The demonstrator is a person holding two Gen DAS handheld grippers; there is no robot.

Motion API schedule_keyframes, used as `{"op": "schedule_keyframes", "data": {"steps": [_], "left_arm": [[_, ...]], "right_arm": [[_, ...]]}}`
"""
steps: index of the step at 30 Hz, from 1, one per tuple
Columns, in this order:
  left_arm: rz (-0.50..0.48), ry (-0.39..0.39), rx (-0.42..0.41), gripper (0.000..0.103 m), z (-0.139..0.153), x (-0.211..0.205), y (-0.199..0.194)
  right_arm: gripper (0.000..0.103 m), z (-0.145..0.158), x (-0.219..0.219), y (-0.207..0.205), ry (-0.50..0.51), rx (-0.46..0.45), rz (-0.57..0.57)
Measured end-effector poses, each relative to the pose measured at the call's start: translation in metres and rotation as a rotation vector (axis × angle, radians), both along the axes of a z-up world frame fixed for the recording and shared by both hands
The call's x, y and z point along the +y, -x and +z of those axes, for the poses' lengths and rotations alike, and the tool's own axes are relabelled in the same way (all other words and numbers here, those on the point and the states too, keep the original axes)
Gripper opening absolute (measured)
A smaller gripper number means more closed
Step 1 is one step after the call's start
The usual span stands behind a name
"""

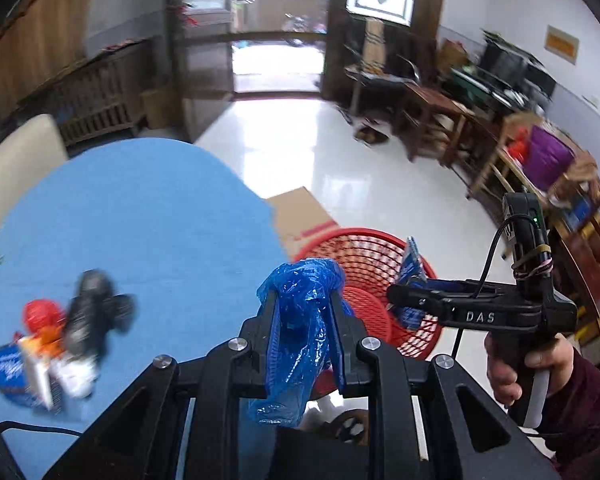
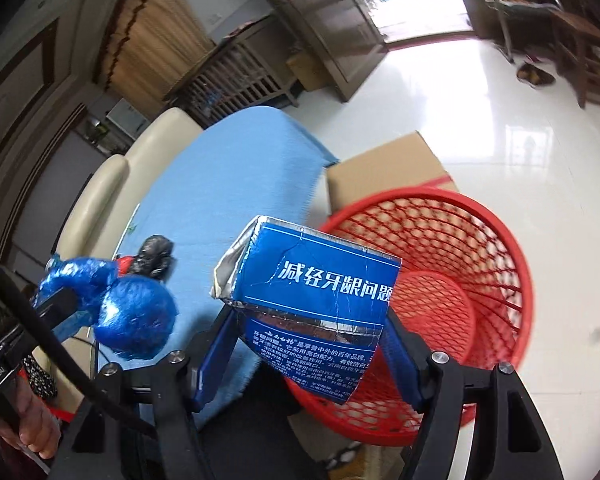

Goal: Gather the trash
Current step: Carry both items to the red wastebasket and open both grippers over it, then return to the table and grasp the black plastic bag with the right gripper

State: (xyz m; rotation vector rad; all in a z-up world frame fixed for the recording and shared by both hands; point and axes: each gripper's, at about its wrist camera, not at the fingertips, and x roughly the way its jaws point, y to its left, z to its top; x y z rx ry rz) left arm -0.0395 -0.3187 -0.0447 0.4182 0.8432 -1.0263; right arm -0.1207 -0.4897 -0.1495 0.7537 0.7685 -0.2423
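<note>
Blue plastic bag (image 1: 300, 320), crumpled, sits at lower centre, clenched in your left gripper (image 1: 304, 332). Your right gripper (image 2: 308, 344) grasps a blue toothpaste box (image 2: 312, 304) above the red mesh basket (image 2: 480, 240). Remaining trash (image 1: 56, 344) lies lower left on the blue table (image 1: 140, 220); a cardboard box (image 2: 388, 168) stands behind the basket.
</note>
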Motion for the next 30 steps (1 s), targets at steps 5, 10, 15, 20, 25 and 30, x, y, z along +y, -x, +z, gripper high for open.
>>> {"op": "schedule_keyframes", "data": {"steps": [5, 10, 15, 20, 25, 30], "left_arm": [[-0.061, -0.052, 0.048, 0.044, -0.022, -0.037, 0.004], [-0.062, -0.083, 0.021, 0.068, -0.034, -0.042, 0.004], [-0.017, -0.096, -0.043, 0.068, -0.032, -0.013, -0.002], [0.113, -0.086, -0.090, 0.068, -0.024, 0.046, -0.025], [0.344, -0.040, -0.121, 0.073, -0.004, 0.130, -0.065], [0.597, -0.023, -0.123, 0.081, 0.004, 0.207, -0.115]], "right_arm": [[0.075, -0.013, -0.021, 0.017, -0.053, 0.009, -0.035], [0.080, -0.017, -0.032, 0.030, -0.071, -0.015, -0.064], [0.080, -0.016, -0.034, 0.026, -0.060, -0.016, -0.084], [0.080, -0.012, -0.026, 0.012, -0.039, -0.012, -0.064], [0.080, -0.007, 0.000, -0.015, -0.020, 0.004, 0.007], [0.080, 0.002, 0.044, -0.054, 0.011, 0.009, 0.118]]}}
